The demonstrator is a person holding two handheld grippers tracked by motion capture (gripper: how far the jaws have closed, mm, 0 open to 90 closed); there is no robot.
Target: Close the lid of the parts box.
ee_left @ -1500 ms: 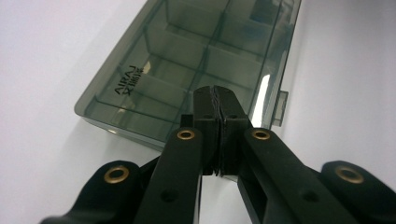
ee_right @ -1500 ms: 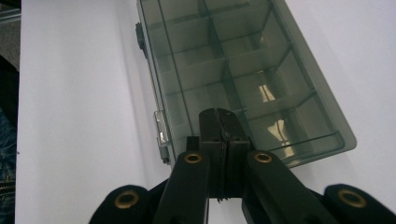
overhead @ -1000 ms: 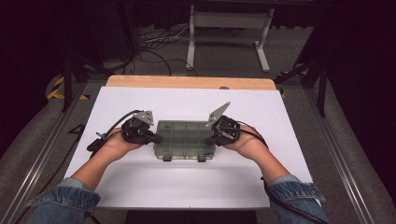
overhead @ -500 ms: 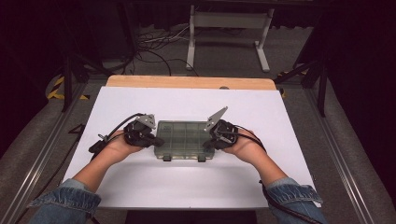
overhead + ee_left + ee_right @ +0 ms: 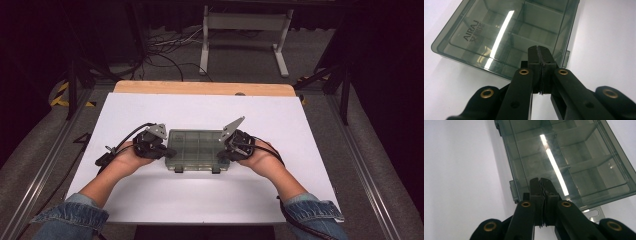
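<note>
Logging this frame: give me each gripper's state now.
Left gripper: shut, holding nothing, at the clear box's end.
Right gripper: shut, holding nothing, at its other end.

A smoky clear compartment box (image 5: pixel 195 149) lies flat on the white bench (image 5: pixel 200 200), lid closed. It sits between the left claw (image 5: pixel 169 152) and right claw (image 5: pixel 223 153), each closed at one of its short ends.

Clear compartment box (image 5: pixel 196 149) sat on the white table (image 5: pixel 150 200), left gripper (image 5: pixel 161 149) and right gripper (image 5: pixel 228 149) touching its ends.
</note>
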